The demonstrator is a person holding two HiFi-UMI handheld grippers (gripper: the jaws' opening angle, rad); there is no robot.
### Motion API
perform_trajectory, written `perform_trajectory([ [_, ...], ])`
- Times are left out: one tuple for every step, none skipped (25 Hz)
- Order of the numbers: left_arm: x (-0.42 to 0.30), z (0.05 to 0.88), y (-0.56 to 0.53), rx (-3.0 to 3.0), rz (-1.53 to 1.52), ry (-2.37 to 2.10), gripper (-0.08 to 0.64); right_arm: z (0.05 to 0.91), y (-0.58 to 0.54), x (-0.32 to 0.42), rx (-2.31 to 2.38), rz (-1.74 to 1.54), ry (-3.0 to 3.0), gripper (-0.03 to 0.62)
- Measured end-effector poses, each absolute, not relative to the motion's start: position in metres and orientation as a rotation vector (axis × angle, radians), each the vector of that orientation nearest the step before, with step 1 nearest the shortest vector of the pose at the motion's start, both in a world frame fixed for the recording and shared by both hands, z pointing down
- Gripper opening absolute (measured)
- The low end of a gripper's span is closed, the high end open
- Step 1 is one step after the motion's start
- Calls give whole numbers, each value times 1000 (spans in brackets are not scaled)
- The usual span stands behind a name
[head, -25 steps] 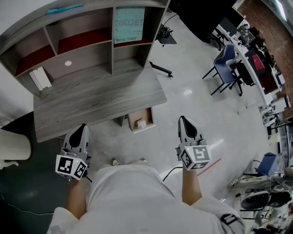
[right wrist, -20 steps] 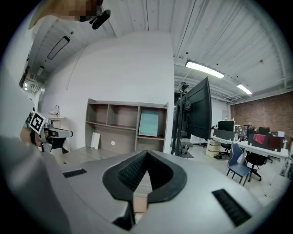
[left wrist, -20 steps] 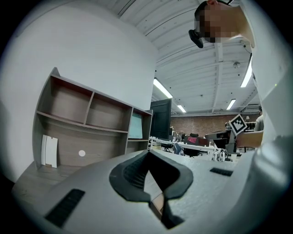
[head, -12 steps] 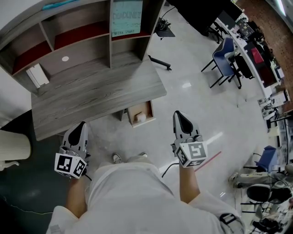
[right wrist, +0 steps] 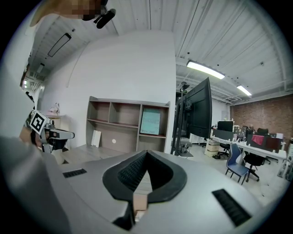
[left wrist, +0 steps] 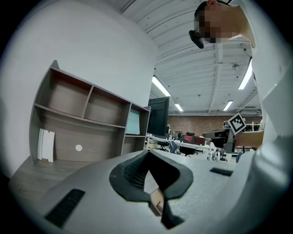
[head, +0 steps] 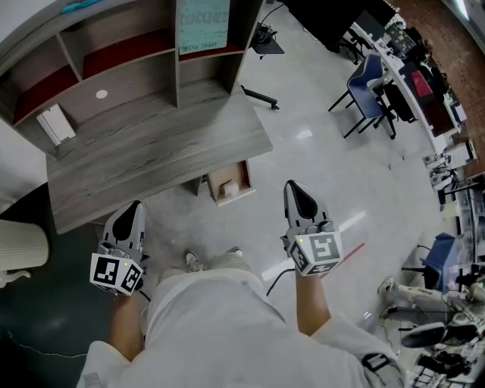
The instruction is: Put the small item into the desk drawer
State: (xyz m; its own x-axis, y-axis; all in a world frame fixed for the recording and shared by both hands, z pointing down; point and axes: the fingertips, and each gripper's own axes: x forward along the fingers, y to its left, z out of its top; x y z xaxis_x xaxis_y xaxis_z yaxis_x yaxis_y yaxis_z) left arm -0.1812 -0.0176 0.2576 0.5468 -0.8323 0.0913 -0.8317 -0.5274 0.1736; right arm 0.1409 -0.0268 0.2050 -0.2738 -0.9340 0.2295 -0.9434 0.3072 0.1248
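Note:
The wooden desk drawer (head: 220,179) stands pulled open under the front edge of the grey desk (head: 151,163), and a small white item (head: 233,186) lies inside it. My left gripper (head: 136,206) hovers at the desk's front edge, left of the drawer, jaws together and empty. To the right of the drawer my right gripper (head: 292,187) hangs over the floor, also shut with nothing in it. In the left gripper view the left gripper (left wrist: 147,153) points level at the hutch. The right gripper view has the right gripper (right wrist: 146,152) aimed at the desk from further off.
A shelf hutch (head: 114,57) tops the desk, with a white box (head: 54,123) at its left and a green sheet (head: 201,21) in its right bay. A blue chair (head: 369,76) and cluttered tables stand at the far right. A pale chair (head: 19,254) sits left.
My right gripper has edged a little toward the drawer. The left gripper has stayed put. The head view has drifted slightly, so the desk sits higher in the picture.

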Motion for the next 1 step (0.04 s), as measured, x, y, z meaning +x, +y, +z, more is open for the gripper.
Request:
perform_trajectory([
  [-182,258,-18,2585,-5,-1407,5,205,-26,140,1708,53,-2316,-3],
])
